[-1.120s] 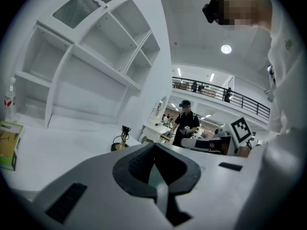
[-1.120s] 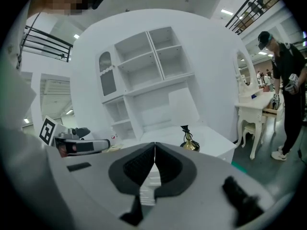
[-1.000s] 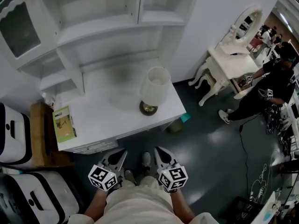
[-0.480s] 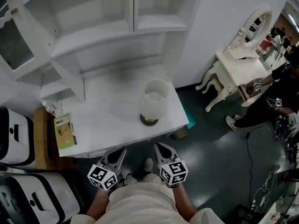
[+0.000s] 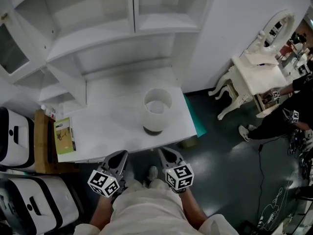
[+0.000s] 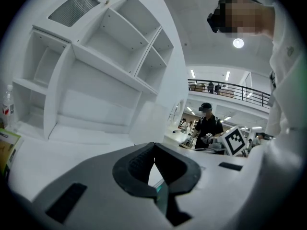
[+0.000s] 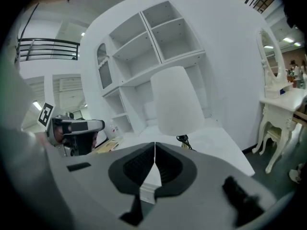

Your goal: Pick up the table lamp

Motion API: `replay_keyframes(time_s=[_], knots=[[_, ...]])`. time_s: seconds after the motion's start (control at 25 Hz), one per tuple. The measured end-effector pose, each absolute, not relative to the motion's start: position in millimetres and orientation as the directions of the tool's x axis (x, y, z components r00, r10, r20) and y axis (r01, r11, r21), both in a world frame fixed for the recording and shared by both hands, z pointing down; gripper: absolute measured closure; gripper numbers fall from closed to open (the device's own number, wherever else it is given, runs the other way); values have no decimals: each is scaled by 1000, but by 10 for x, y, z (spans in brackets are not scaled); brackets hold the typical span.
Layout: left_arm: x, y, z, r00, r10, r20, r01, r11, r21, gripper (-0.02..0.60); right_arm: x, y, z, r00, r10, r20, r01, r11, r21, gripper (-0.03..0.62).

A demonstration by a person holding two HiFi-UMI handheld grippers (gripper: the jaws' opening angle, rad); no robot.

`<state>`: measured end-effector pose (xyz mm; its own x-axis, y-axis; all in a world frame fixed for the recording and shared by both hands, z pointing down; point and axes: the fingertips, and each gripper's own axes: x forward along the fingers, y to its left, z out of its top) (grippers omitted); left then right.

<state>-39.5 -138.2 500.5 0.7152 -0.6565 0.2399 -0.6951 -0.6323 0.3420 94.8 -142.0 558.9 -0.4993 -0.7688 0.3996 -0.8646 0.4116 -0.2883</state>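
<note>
Here, table lamp (image 5: 157,109) upright, long axis vertical

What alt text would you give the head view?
Seen from above, a white lamp stands on a white desk under white shelves. Below it, the left gripper and right gripper are shut and empty, short of the lamp.

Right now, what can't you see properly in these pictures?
Head view: the table lamp hides most of its base under its shade.
Right gripper view: the right gripper covers the lamp's foot with its grey body.
Head view: print on the green booklet is too small to read.
Left gripper view: the bottle sits at the dark left edge, label unreadable.
</note>
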Motion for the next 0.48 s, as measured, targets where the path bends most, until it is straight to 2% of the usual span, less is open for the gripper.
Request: replay_keyframes(time_s=[0.32,0.48], knots=[[-401,-1503,5013,679,-693,244,-730,-597,334,572,956,-1684,5845,-517,-749,414,-855,430,-290,577],[-456,-1529,5040,673,-698,244,-734,-589,338,572,899,-1784,5999,-524,-739,424,-851,441,-285,501]])
